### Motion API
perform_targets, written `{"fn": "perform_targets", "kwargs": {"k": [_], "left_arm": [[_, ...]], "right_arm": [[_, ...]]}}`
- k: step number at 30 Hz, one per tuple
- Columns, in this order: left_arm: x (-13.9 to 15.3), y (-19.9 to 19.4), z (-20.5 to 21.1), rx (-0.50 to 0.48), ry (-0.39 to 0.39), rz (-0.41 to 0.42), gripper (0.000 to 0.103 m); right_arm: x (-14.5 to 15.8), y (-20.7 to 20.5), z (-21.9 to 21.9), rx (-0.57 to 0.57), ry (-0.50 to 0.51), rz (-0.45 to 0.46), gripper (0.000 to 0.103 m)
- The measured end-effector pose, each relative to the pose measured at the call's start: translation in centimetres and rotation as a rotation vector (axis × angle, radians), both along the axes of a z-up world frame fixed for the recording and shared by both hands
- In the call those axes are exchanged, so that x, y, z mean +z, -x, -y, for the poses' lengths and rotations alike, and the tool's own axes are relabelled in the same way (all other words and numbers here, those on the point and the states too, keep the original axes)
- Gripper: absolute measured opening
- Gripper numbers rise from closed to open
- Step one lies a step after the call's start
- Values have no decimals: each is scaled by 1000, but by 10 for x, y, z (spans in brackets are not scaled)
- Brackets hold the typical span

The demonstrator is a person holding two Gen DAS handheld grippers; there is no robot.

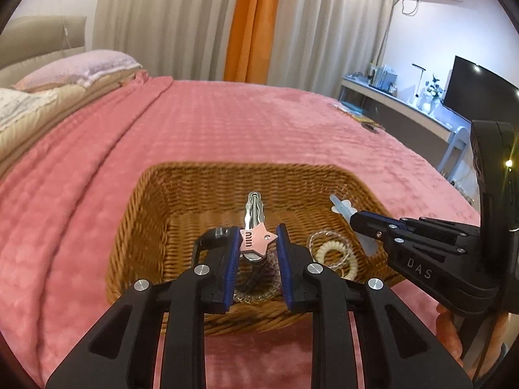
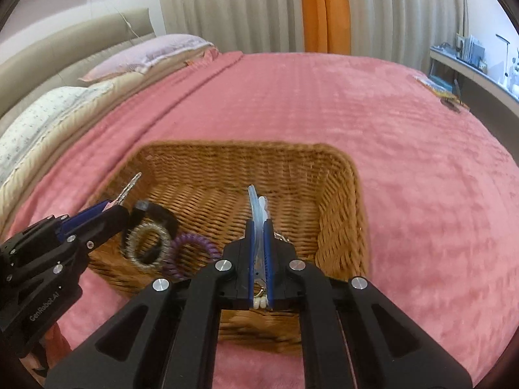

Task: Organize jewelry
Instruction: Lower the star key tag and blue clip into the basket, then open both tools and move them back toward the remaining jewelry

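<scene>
A wicker basket [image 1: 181,191] [image 2: 340,201] sits on the pink bed. My left gripper [image 1: 258,240] is shut on a silver hair clip with a pink star [image 1: 258,238] and holds it over the basket's near left part; the clip's tip shows in the right wrist view [image 2: 129,188]. My right gripper [image 2: 258,227] [image 1: 356,218] is shut on a pale blue translucent clip [image 2: 256,204] [image 1: 340,206] over the basket's near right part. In the basket lie a cream spiral hair tie [image 1: 337,256], a glittery hair tie [image 2: 147,248], a purple spiral hair tie [image 2: 191,253] and a black clip [image 2: 155,212].
The pink blanket [image 1: 227,123] covers the bed all around the basket. Pillows [image 1: 81,68] lie at the far left. A small packet [image 1: 360,115] lies near the bed's far right edge. A desk with a monitor [image 1: 473,97] stands to the right.
</scene>
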State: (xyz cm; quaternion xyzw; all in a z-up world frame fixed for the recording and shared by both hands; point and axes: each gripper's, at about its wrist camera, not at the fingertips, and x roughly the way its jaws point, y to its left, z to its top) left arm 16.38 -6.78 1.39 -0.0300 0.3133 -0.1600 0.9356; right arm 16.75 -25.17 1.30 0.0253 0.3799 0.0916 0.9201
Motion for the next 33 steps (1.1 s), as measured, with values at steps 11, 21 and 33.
{"fn": "perform_targets", "kwargs": {"k": [11,21,33], "left_arm": [[3,5,-9,5,22,14,50],[42,60,-27,14,71,106,76],[56,171,-51,4,76,153,83]], "right_arm": [[-3,2,5,2,-27,-24,16],[30,57,16,2,-69,54,58],[46,169,-3,69,-33,103,58]]}}
